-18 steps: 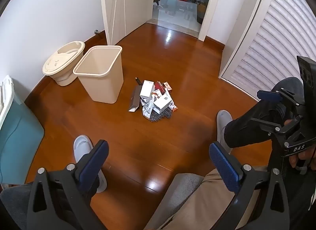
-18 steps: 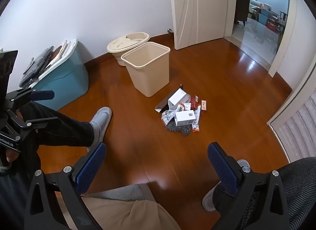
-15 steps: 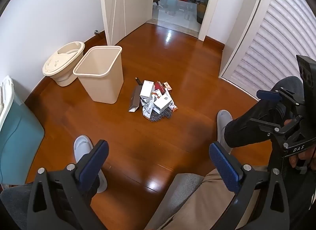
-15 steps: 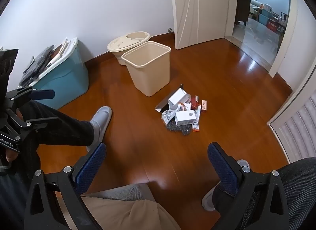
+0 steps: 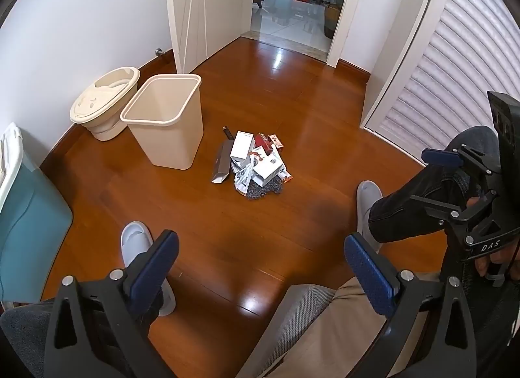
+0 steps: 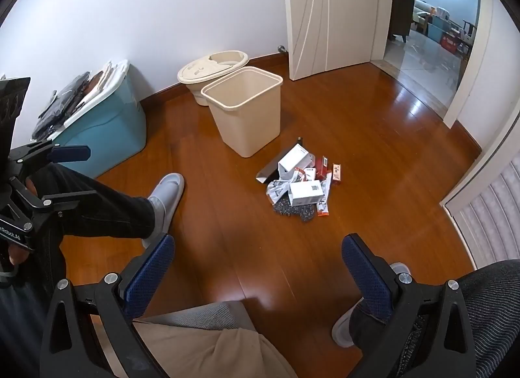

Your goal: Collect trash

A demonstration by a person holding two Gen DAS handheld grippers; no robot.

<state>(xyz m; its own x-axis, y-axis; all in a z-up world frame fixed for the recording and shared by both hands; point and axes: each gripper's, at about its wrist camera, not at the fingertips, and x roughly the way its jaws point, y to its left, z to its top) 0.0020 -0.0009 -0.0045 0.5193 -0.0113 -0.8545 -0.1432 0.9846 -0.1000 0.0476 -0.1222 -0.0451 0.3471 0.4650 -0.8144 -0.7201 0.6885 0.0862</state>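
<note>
A pile of trash lies on the wood floor: white boxes, red packets, plastic wrappers and a dark mesh scrap. It also shows in the right wrist view. An empty beige bin stands just left of the pile, seen also in the right wrist view. My left gripper is open and empty, held well short of the pile. My right gripper is open and empty, also well back from it.
A round beige lidded bucket stands behind the bin by the wall. A teal storage box sits at the left. The person's legs and grey slippers are near the grippers. An open doorway lies beyond; a shuttered door is at right.
</note>
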